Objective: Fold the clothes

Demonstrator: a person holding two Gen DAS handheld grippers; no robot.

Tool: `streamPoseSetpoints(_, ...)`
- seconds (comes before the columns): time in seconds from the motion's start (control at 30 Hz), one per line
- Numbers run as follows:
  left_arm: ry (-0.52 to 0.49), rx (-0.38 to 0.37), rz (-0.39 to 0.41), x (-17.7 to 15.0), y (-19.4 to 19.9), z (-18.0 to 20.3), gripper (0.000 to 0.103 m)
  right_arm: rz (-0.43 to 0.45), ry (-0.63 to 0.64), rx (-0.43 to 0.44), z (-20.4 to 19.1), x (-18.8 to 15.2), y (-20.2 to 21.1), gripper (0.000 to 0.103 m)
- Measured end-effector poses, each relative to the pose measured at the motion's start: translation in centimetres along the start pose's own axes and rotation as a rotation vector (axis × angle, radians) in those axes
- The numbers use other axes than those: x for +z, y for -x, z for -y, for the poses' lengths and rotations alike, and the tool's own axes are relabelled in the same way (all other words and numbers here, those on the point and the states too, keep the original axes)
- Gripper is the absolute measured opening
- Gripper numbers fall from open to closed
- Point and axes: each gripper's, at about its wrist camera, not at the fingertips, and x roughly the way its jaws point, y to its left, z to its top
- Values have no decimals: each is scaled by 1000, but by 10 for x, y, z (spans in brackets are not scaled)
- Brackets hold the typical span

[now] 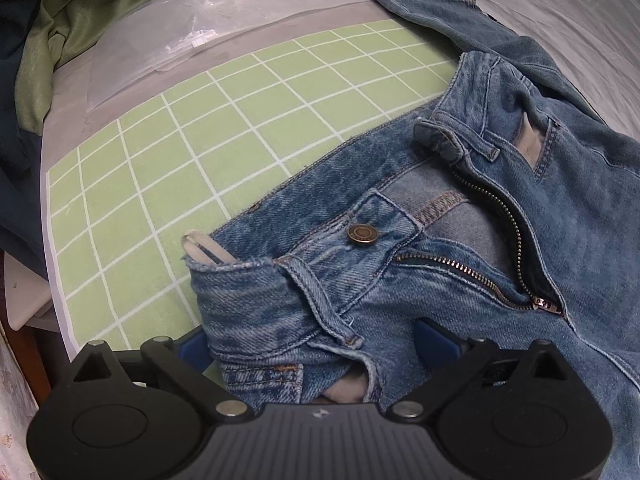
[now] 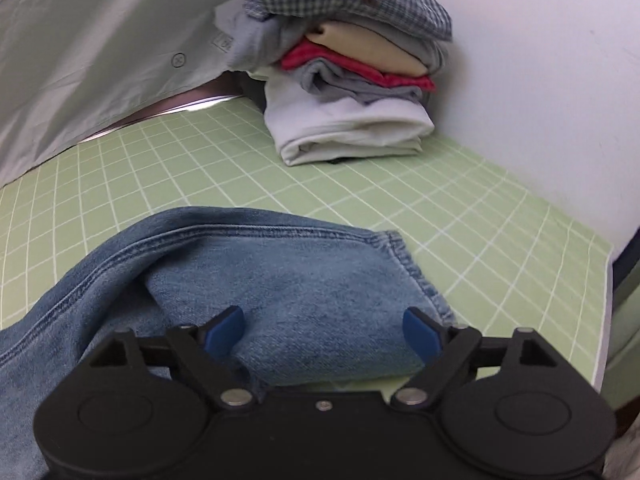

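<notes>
Blue jeans [image 1: 460,216] lie rumpled on the green grid mat [image 1: 192,152], fly unzipped, brass button [image 1: 361,234] facing up. In the left wrist view my left gripper [image 1: 316,344] is open, its blue fingertips [image 1: 436,338] spread wide on either side of the bunched waistband, which lies between them. In the right wrist view a jeans leg [image 2: 280,280] with its hem [image 2: 416,276] rests on the mat [image 2: 480,220]. My right gripper [image 2: 324,330] is open just over that leg end, the blue pads [image 2: 224,326] apart with denim between them.
A stack of folded clothes [image 2: 352,92], checked shirt on top, stands at the mat's far side against a white wall. A grey sheet [image 2: 100,60] hangs at left. Green cloth [image 1: 80,12] and clear plastic [image 1: 208,20] lie beyond the mat. The mat's right edge [image 2: 606,280] drops off.
</notes>
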Motion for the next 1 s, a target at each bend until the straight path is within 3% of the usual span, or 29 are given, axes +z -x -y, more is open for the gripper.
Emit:
streamPoseSetpoints(0.07, -1, -3, -1, 0, 0, 0, 102, -16, -2, 15, 1, 2, -4, 90)
streamPoseSetpoints(0.13, -5, -5, 2, -1, 0, -1, 102, -23, 10, 50, 2, 6, -6, 75)
streamPoseSetpoints(0.17, -6, -6, 4, -1, 0, -1, 102, -24, 21, 71, 2, 10, -7, 41)
streamPoseSetpoints(0.2, -8, -8, 6, -2, 0, -1, 102, -25, 33, 90, 3, 14, -7, 27)
streamPoseSetpoints(0.33, -34, -5, 11, -3, 0, 1, 103, 48, 70, 103, 7, 48, -8, 22)
streamPoseSetpoints(0.4, -33, -6, 13, -3, 1, 1, 103, 158, 139, 20, 1, 69, -3, 8)
streamPoseSetpoints(0.43, -31, -6, 14, -3, 1, 1, 103, 227, 187, -29, -4, 78, -1, 7)
streamPoseSetpoints(0.47, -30, -7, 15, -3, 1, 1, 103, 287, 227, -63, -8, 86, 0, 11)
streamPoseSetpoints(0.5, -29, -7, 16, -3, 1, 0, 103, 319, 250, -74, -10, 94, 0, 26)
streamPoseSetpoints(0.57, -26, -7, 17, -4, 1, 0, 103, 305, 234, -59, -6, 106, -6, 37)
streamPoseSetpoints(0.67, -21, -7, 21, -5, 2, 0, 103, 234, 158, -37, 8, 101, -11, 39)
streamPoseSetpoints(0.7, -18, -6, 24, -6, 3, 0, 103, 205, 120, -34, 15, 93, -12, 45)
streamPoseSetpoints(0.77, -11, -7, 24, -6, 3, -1, 103, 140, 36, -34, 29, 72, -14, 54)
streamPoseSetpoints(0.9, 2, -11, 15, -3, 3, -3, 103, 0, -100, -17, 51, 22, -17, 56)
streamPoseSetpoints(1.0, 11, -14, 8, -1, 2, -4, 102, -39, -143, 12, 53, 1, -15, 62)
